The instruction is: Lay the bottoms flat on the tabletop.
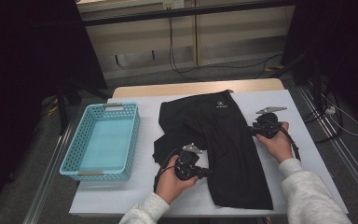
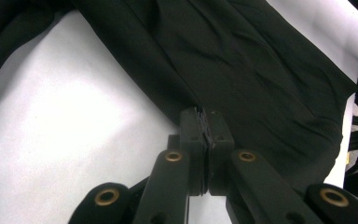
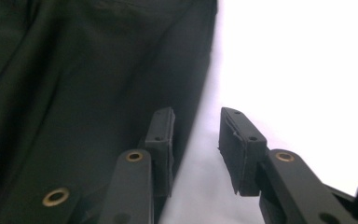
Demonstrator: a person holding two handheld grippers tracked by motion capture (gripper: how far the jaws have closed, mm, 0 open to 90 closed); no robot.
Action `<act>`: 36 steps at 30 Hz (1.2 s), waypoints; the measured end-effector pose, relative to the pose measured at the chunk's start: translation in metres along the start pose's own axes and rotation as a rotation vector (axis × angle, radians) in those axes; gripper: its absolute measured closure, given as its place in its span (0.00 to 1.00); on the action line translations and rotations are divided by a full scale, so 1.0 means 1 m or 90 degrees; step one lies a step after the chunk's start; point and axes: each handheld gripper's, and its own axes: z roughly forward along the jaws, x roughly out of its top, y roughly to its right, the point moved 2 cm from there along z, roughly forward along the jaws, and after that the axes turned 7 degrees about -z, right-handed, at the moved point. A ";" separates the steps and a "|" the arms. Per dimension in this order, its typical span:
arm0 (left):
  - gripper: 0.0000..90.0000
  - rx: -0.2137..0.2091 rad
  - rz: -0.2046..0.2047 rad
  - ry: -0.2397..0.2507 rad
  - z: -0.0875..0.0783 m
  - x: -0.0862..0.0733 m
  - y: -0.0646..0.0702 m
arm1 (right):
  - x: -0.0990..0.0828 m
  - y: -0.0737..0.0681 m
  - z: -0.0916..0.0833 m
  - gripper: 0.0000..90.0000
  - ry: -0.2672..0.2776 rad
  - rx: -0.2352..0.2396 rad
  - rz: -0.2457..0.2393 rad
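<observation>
A black garment [image 1: 223, 140] with a small white logo lies spread on the white table [image 1: 135, 196]. My left gripper [image 1: 208, 172] rests at the garment's near left edge. In the left gripper view its jaws [image 2: 207, 126] are pressed together on the hem of the garment [image 2: 242, 60]. My right gripper [image 1: 250, 128] sits at the garment's right edge, held by a hand in a grey sleeve. In the right gripper view it [image 3: 196, 135] stands open: one jaw lies over the black garment [image 3: 74, 84], the other over bare white table, with the cloth's edge running between them.
A turquoise perforated basket [image 1: 133, 140] stands on the left part of the table. The table's right edge [image 1: 307, 140] runs just beyond my right hand. Cables and dark stands lie on the floor behind and to both sides.
</observation>
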 end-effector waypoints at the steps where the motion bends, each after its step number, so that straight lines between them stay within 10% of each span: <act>1: 0.98 0.000 0.000 0.000 0.000 0.000 0.000 | 0.001 0.000 0.003 0.74 -0.004 0.007 0.008; 7: 0.98 -0.004 -0.001 0.006 0.001 0.001 0.001 | 0.003 0.000 0.008 0.99 -0.004 0.034 0.014; 26: 0.98 -0.022 0.001 0.008 0.006 0.005 0.009 | -0.018 0.025 -0.013 1.00 -0.012 0.039 0.046; 36: 0.98 -0.023 0.000 0.010 0.005 0.006 0.008 | -0.002 0.026 0.004 0.72 0.007 0.016 0.042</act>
